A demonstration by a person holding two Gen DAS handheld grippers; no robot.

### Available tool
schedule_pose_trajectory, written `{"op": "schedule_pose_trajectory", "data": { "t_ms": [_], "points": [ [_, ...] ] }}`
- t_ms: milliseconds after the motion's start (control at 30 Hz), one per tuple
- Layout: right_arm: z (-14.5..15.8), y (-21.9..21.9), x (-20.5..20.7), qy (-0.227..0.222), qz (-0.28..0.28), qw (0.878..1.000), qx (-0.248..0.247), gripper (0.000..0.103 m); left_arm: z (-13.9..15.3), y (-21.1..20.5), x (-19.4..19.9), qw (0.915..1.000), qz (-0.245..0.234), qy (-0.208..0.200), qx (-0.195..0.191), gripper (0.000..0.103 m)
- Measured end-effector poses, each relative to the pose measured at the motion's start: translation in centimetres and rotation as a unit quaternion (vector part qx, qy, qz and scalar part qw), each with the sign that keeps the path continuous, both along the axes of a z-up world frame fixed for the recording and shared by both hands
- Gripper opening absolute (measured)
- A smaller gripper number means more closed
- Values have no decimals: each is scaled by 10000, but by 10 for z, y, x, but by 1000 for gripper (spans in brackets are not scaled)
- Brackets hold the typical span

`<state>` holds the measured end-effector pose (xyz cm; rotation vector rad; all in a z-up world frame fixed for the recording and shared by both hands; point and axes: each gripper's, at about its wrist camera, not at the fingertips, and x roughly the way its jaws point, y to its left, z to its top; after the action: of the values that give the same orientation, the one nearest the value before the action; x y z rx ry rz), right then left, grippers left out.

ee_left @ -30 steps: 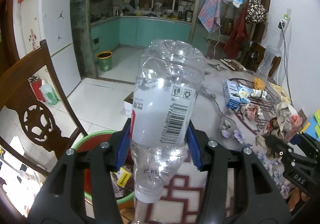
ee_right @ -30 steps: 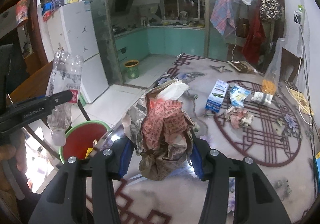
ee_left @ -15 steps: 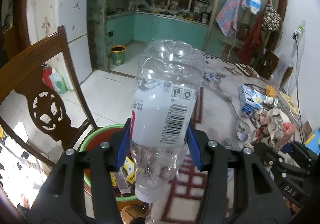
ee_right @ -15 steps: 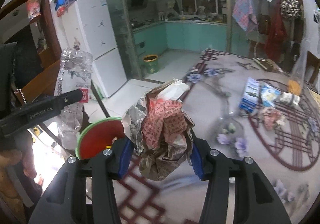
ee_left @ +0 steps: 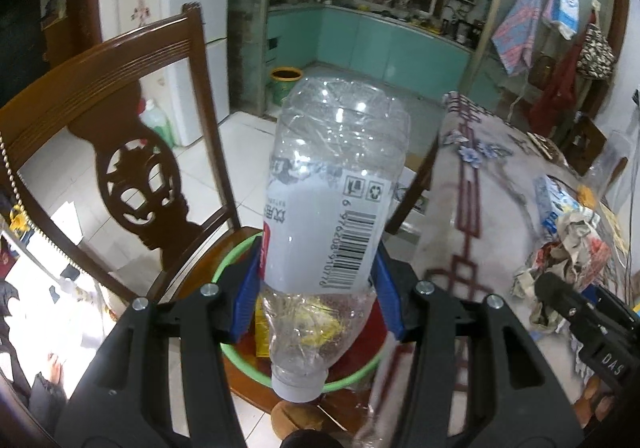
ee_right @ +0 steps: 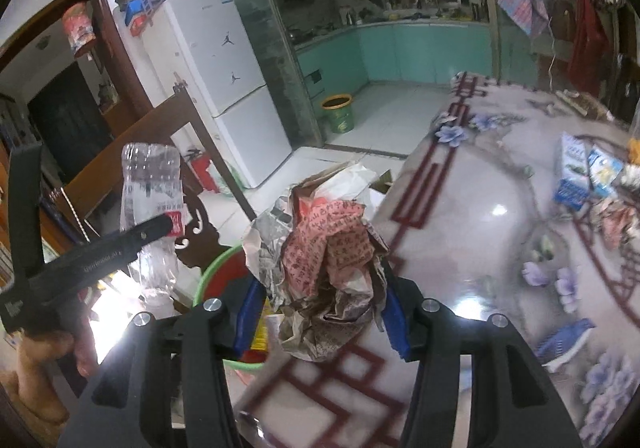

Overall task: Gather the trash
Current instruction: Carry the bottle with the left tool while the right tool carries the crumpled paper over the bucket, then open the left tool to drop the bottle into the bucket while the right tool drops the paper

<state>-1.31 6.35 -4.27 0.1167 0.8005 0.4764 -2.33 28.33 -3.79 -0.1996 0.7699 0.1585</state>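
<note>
Clear bottle (ee_left: 332,200) in left jaws, crumpled paper (ee_right: 326,268) in right; white fridge (ee_right: 216,88) clear only rightward.

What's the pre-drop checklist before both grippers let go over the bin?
1. Left gripper grips the plastic bottle, cap end down: ok.
2. Right gripper holds the crumpled paper wad: ok.
3. Bottle cap over the green-rimmed bin: ok, it sits inside the rim in the left wrist view.
4. Paper wad over the bin: not ok, it looks nearer the table edge than the bin opening.
5. Room in the bin: cannot tell, some trash already shows inside.
6. Chair clear of the drop path: ok, it stands behind the bin.
</note>
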Motion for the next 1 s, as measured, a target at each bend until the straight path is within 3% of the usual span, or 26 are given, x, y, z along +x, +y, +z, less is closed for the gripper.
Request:
{"op": "schedule_pose_trajectory", "data": {
  "t_ms": [233,367,567,667,700,733,833,1000],
  "points": [
    [-12,31,12,203,347,9992,4,50,-6,18,2,9997,229,77,24,49],
    [-31,52,23,555,591,9967,74,50,-8,27,3,9993,367,95,-13,49],
    [-44,76,28,550,824,9950,-82,50,-8,32,4,9989,442,114,-98,49],
    [-48,80,30,544,853,9948,-94,56,-8,27,7,9991,395,129,-50,49],
    [-49,83,30,520,875,9947,-123,66,-9,26,8,9992,373,143,-46,49],
    [-50,86,29,476,906,9944,-272,71,-9,26,9,9992,356,170,-42,50],
    [-46,77,23,277,816,9955,-389,73,-6,24,8,9990,438,95,-30,72],
    [-37,22,15,266,396,9985,-269,75,-2,16,10,9988,476,17,-89,78]
  ]
}}
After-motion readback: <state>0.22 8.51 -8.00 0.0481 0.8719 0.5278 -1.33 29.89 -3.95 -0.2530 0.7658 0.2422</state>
